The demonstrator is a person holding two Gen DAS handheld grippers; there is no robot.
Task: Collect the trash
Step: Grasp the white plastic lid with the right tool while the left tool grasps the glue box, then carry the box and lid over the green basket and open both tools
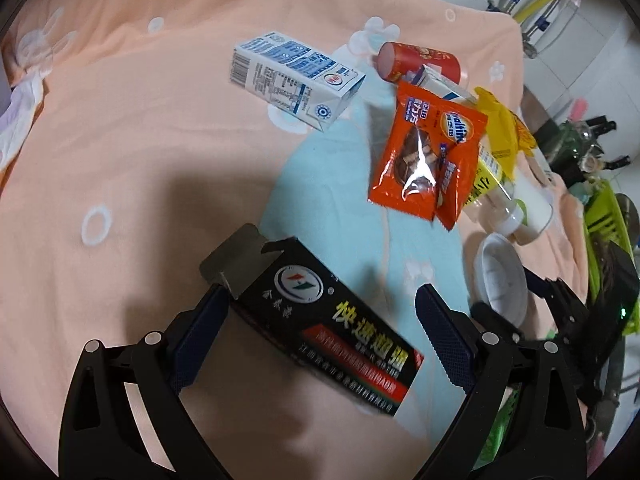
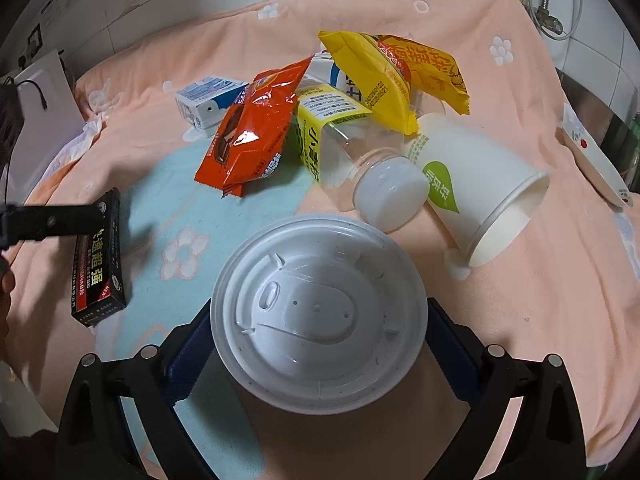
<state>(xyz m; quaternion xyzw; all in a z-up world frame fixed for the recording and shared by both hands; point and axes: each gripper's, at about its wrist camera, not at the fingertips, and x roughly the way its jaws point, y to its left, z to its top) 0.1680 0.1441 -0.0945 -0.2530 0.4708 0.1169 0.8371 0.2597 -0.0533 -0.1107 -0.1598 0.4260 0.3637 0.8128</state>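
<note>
A black carton with yellow and red print (image 1: 320, 320) lies slanted on the cloth. My left gripper (image 1: 322, 294) is open around it, one finger (image 1: 200, 332) at its flap end and the other standing clear of it. My right gripper (image 2: 320, 312) is shut on a round white plastic lid (image 2: 320, 332), held by its rim just above the cloth; the lid (image 1: 500, 284) also shows at the right of the left wrist view. Beyond lie an orange snack packet (image 2: 256, 124), a yellow packet (image 2: 392, 72), a clear bottle with a white cap (image 2: 352, 152) and a tipped paper cup (image 2: 480, 184).
A white and blue milk carton (image 1: 296, 80) and a red tube (image 1: 416, 60) lie farther back on the peach cloth (image 1: 120, 140). A green basket (image 1: 604, 248) stands off the table's right edge. A crumpled tissue (image 1: 16, 120) lies far left. A small dish (image 2: 596, 164) sits far right.
</note>
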